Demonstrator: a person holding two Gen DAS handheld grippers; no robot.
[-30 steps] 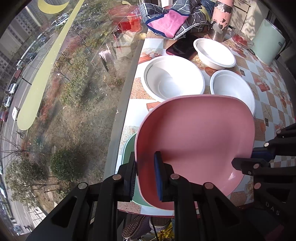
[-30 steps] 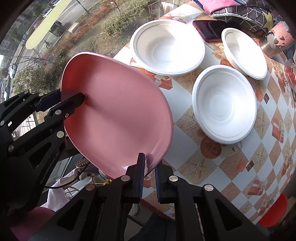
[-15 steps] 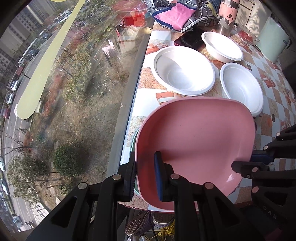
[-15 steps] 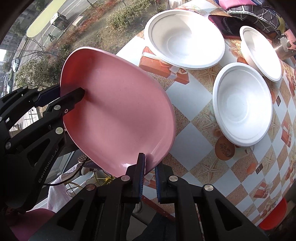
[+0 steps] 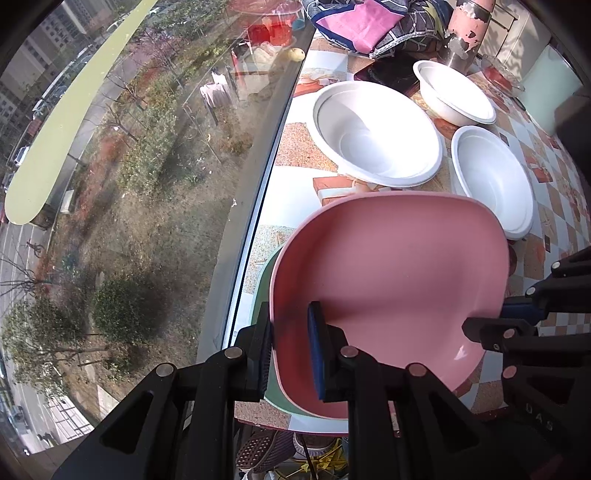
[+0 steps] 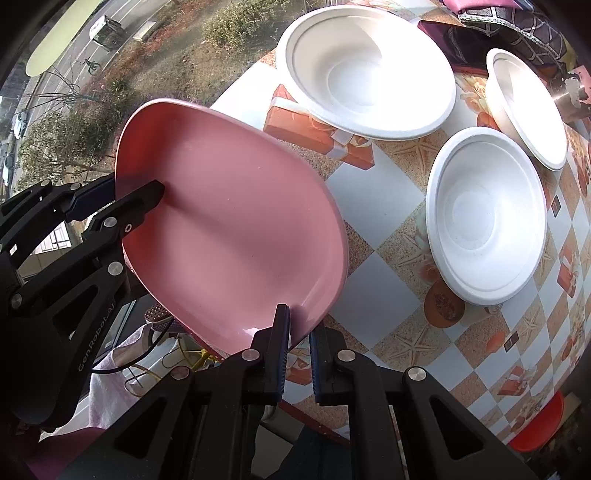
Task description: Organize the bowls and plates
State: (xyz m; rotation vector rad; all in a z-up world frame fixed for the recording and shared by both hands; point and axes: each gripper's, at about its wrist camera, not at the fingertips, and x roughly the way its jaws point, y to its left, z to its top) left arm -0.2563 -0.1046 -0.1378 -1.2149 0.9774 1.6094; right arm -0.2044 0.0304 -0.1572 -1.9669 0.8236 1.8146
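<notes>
A pink plate (image 5: 391, 284) is held at two edges, just above a green plate (image 5: 263, 295) lying near the table's window corner. My left gripper (image 5: 290, 339) is shut on the pink plate's near rim. My right gripper (image 6: 298, 332) is shut on its opposite rim, and the plate also shows in the right wrist view (image 6: 236, 221). Three white bowls stand beyond: a large one (image 5: 373, 133), a middle one (image 5: 491, 181) and a far one (image 5: 452, 92).
The table (image 6: 373, 199) has a patterned checked cloth and ends at a window (image 5: 147, 166) on the left. A dark phone (image 5: 384, 72), folded cloths (image 5: 365, 22) and a pink-and-metal flask (image 5: 467, 29) lie at the back. A red basin (image 6: 539, 430) sits below the table.
Both grippers have carried the pink plate lower and nearer the table corner, over the green plate. The white bowls now appear closer in both views.
</notes>
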